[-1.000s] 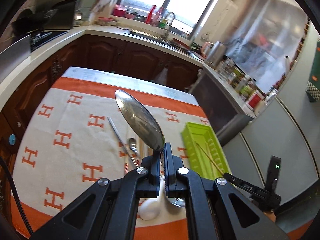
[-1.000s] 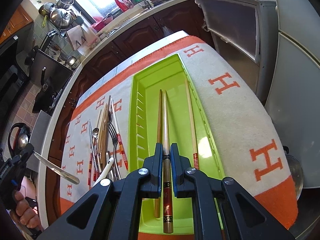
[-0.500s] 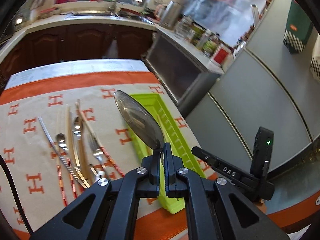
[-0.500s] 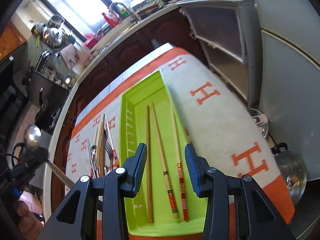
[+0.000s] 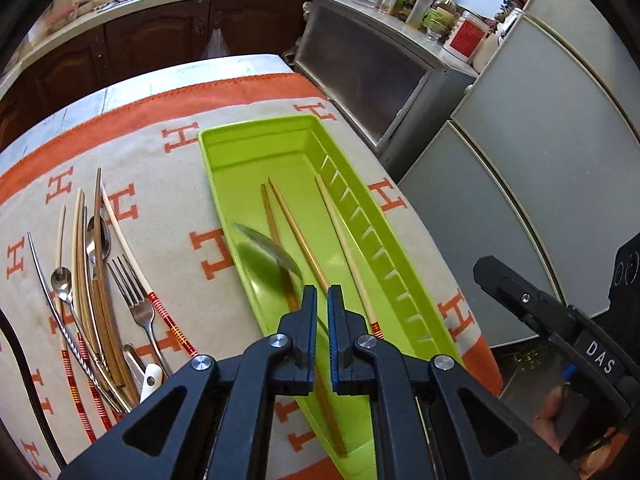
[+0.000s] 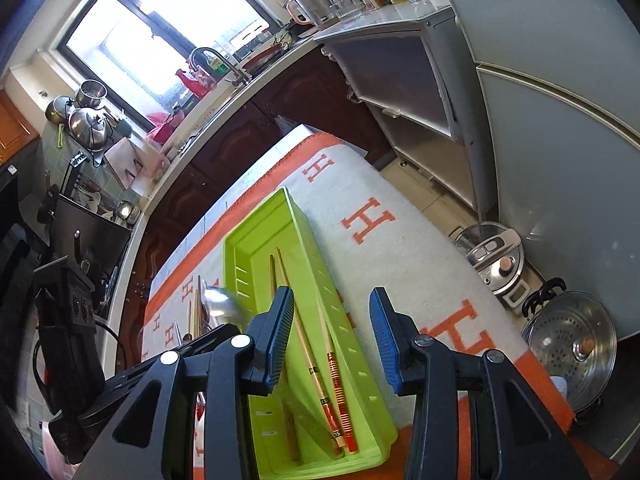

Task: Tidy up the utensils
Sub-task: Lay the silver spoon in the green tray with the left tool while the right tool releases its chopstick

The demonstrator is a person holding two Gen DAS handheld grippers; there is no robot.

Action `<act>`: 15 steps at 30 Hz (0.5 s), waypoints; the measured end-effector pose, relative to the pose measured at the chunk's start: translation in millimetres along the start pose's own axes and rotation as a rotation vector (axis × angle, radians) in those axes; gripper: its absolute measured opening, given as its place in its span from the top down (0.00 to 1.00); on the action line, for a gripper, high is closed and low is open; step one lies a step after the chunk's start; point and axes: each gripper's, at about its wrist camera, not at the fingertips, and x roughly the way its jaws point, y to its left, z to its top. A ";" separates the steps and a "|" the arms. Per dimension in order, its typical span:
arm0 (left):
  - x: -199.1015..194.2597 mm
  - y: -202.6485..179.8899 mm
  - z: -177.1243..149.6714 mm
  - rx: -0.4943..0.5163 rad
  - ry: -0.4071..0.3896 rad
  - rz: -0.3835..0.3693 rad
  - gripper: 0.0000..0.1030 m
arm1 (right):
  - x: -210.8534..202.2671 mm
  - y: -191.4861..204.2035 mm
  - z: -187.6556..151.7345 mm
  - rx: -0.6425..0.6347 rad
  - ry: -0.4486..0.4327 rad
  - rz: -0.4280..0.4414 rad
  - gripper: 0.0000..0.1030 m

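A lime green tray (image 5: pixel 256 128) lies lengthwise on the H-patterned cloth and holds three chopsticks (image 5: pixel 300 232). My left gripper (image 5: pixel 322 292) hangs over the tray's near end with its jaws opening a narrow gap. A steel spoon (image 5: pixel 268 256) is blurred, its bowl down over the tray floor and its thin handle running back between the pads. In the right wrist view my right gripper (image 6: pixel 332 296) stands open above the tray (image 6: pixel 256 216) with nothing between its fingers. The chopsticks (image 6: pixel 304 332) lie below it and the spoon (image 6: pixel 218 306) shows at the left.
Left of the tray lies a loose bundle of utensils (image 5: pixel 96 280): a fork (image 5: pixel 136 296), small spoons, several chopsticks. A fridge stands right of the table. A pressure cooker (image 6: pixel 496 260) and a steamer pot (image 6: pixel 572 340) sit on the floor. Counter and sink run behind.
My left gripper swung right and down from the utensil pile to over the tray; its pads parted and the spoon tipped down. My right gripper let go of a chopstick and drew back.
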 end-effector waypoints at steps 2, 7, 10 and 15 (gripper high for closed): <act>-1.2 1.1 -1.6 -0.003 0.000 0.005 0.82 | 2.6 0.4 -1.8 0.000 0.014 0.001 0.61; -12.4 4.1 -11.6 -0.019 -0.008 0.033 0.74 | 11.1 11.0 -9.2 -0.026 0.032 -0.002 0.61; -23.6 10.5 -21.4 -0.029 -0.017 0.052 0.72 | 17.5 19.3 -12.9 -0.044 0.040 -0.002 0.61; -50.0 36.1 -43.4 -0.064 -0.052 0.143 0.60 | 25.9 32.9 -22.8 -0.083 0.064 0.003 0.61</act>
